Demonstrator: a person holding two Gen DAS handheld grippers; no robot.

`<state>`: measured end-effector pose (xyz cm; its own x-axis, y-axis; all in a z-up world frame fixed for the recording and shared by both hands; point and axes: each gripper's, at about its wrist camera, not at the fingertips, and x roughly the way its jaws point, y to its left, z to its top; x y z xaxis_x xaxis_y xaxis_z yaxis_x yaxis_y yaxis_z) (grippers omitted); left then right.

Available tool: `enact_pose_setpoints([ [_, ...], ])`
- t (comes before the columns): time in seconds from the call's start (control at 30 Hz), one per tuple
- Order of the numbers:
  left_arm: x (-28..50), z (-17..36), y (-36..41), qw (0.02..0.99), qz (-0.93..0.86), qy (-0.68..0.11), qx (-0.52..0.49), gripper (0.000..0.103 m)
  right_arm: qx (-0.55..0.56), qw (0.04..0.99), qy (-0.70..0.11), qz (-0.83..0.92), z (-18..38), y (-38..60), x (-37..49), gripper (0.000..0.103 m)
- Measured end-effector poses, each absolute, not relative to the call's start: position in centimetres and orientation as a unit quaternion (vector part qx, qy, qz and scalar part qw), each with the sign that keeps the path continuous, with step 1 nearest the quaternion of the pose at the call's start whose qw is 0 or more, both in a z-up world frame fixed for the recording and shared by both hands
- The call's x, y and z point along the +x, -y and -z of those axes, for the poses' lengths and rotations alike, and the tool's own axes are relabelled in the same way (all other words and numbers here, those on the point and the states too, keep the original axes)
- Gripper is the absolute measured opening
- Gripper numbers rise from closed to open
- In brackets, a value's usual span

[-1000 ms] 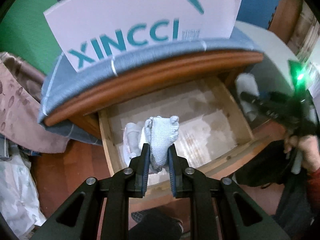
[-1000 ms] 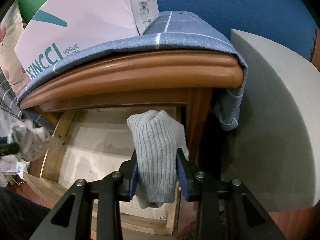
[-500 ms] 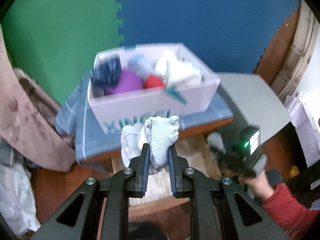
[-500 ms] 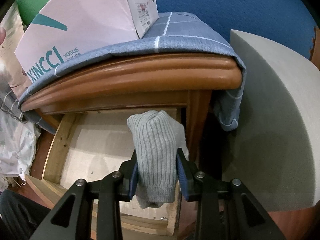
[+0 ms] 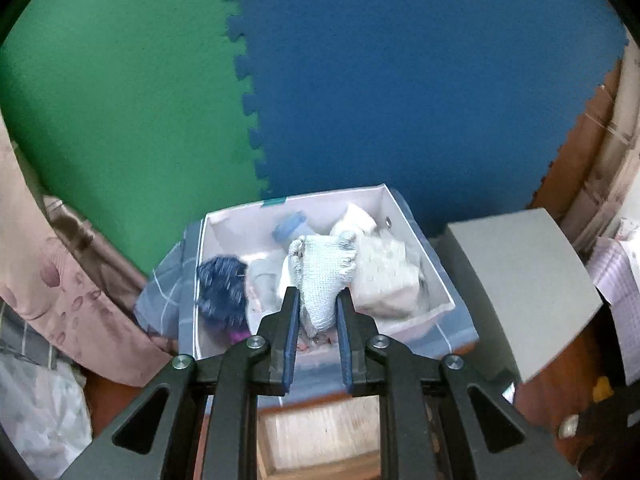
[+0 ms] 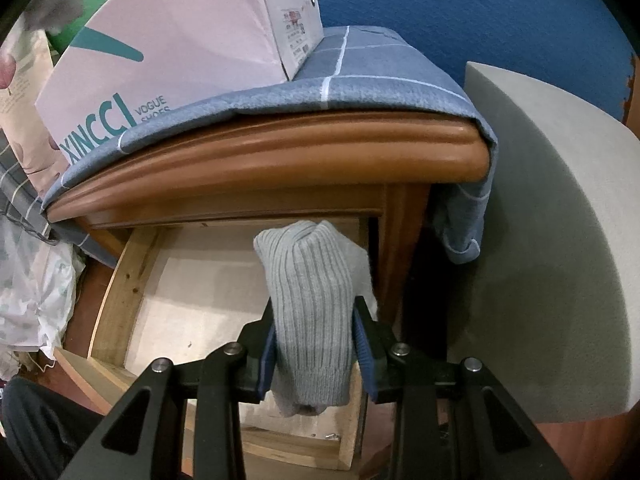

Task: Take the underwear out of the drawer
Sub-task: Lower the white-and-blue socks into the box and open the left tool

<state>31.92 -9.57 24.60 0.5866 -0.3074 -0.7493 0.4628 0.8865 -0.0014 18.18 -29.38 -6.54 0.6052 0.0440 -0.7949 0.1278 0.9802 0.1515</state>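
My left gripper [image 5: 318, 300] is shut on a rolled pale knit garment [image 5: 324, 268] and holds it in the air over the white shoe box [image 5: 436, 276], which holds several rolled garments. My right gripper [image 6: 316, 312] is shut on a grey ribbed rolled garment [image 6: 310, 304], held above the right side of the open wooden drawer [image 6: 116, 280]. The drawer bottom shows bare wood. In the left wrist view only a strip of the drawer [image 5: 320, 440] shows below the fingers.
The shoe box [image 6: 160, 56] stands on a blue checked cloth [image 6: 360, 76] covering the wooden cabinet top [image 6: 280, 160]. A grey foam block [image 6: 552, 240] stands right of the cabinet. Green and blue foam mats [image 5: 360, 80] line the wall. Pink fabric [image 5: 60, 280] hangs at left.
My left gripper has risen with the pale garment from the drawer up to above the shoe box. The right gripper has stayed still with the grey garment.
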Motion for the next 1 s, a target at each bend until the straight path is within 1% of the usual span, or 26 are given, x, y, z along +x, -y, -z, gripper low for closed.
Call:
enact_pose_setpoints([
  [0.1, 33.8, -23.5, 11.3, 0.887, 0.208, -0.396, 0.111, 0.016, 0.1, 0.891, -0.443, 0.022, 6.5, 29.5, 18.1, 0.034],
  [0.23, 36.3, -20.7, 12.7, 0.877, 0.205, -0.42, 0.111, 0.016, 0.105, 0.891, -0.442, 0.021, 6.3, 29.7, 18.0, 0.034],
  [0.5, 38.5, -15.0, 15.2, 0.861, 0.19, -0.45, 0.141, 0.017, 0.101, 0.89, -0.445, 0.017, 6.3, 29.5, 18.2, 0.034],
  [0.67, 39.2, -12.5, 16.2, 0.85, 0.183, -0.471, 0.146, 0.018, 0.101, 0.887, -0.45, 0.013, 6.4, 29.4, 18.4, 0.034],
  [0.77, 39.4, -11.2, 16.5, 0.842, 0.183, -0.486, 0.146, 0.022, 0.1, 0.887, -0.451, 0.012, 6.5, 29.3, 18.4, 0.034],
  [0.83, 39.4, -10.8, 16.5, 0.84, 0.187, -0.49, 0.141, 0.023, 0.098, 0.887, -0.451, 0.011, 6.5, 29.3, 18.4, 0.034],
  [0.87, 39.3, -10.7, 16.5, 0.84, 0.187, -0.489, 0.141, 0.026, 0.098, 0.887, -0.452, 0.011, 6.5, 29.3, 18.4, 0.034],
  [0.9, 39.1, -10.7, 16.6, 0.84, 0.188, -0.488, 0.143, 0.033, 0.099, 0.886, -0.452, 0.01, 6.5, 29.3, 18.5, 0.034],
  [0.93, 39.0, -10.6, 16.6, 0.84, 0.19, -0.488, 0.144, 0.037, 0.098, 0.886, -0.453, 0.01, 6.5, 29.2, 18.5, 0.034],
  [0.97, 38.9, -10.7, 16.6, 0.84, 0.19, -0.487, 0.145, 0.043, 0.097, 0.886, -0.454, 0.01, 6.5, 29.2, 18.5, 0.034],
  [1.0, 38.7, -10.7, 16.6, 0.841, 0.188, -0.486, 0.145, 0.045, 0.097, 0.886, -0.454, 0.01, 6.6, 29.1, 18.5, 0.034],
])
